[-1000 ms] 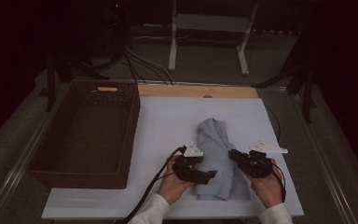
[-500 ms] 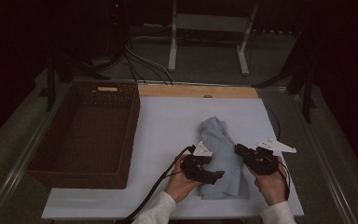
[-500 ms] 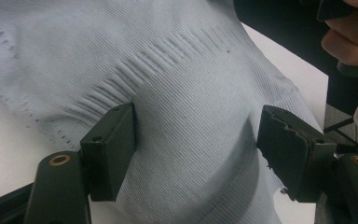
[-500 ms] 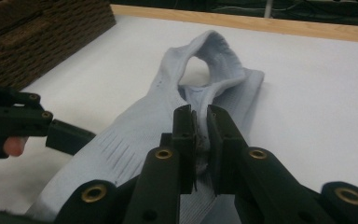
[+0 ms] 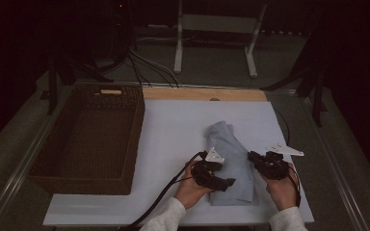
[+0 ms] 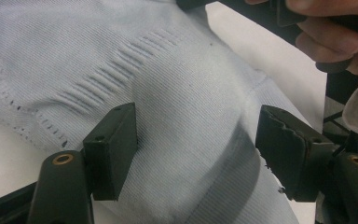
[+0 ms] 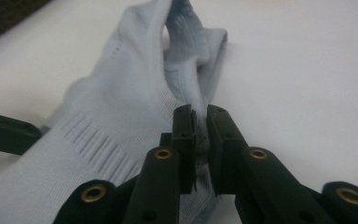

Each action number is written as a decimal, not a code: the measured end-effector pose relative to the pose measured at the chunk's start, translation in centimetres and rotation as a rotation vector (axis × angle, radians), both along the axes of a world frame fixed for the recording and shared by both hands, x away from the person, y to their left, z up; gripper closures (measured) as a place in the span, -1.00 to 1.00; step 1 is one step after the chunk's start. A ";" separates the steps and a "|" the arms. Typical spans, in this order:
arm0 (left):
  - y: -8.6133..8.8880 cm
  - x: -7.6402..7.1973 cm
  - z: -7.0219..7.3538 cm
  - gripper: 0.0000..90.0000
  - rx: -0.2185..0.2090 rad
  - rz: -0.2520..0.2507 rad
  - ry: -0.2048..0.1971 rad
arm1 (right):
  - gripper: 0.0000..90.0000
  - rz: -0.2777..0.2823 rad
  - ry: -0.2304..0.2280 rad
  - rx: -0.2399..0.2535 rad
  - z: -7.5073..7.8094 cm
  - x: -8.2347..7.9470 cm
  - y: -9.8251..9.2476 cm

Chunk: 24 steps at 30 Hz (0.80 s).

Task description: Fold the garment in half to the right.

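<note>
On table [image 5: 173, 130], garment [image 5: 229, 144] lengthwise toward far edge

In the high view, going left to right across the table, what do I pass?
Wicker basket → left gripper → pale blue garment → right gripper.

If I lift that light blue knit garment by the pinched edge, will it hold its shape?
Probably not: the light blue knit garment already folds and bunches, so it should drape limply. The fine ribbed knit looks thin and light. The right gripper holds only a narrow fold, which may stretch.
</note>
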<state>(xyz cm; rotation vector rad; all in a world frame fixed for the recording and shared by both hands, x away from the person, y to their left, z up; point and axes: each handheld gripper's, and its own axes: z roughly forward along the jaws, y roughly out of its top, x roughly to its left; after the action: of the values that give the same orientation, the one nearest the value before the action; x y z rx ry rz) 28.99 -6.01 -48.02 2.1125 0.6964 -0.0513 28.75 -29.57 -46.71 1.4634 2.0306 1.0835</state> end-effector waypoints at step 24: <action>2.7 0.4 -0.8 -0.57 0.011 0.080 0.007 | 0.02 -0.031 0.013 -0.015 -0.3 -0.5 0.0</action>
<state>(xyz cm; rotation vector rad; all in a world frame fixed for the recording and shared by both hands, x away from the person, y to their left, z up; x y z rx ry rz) 29.37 -3.29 -48.81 2.0938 0.7865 -0.0115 28.26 -29.53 -47.05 1.4928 2.0137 1.0464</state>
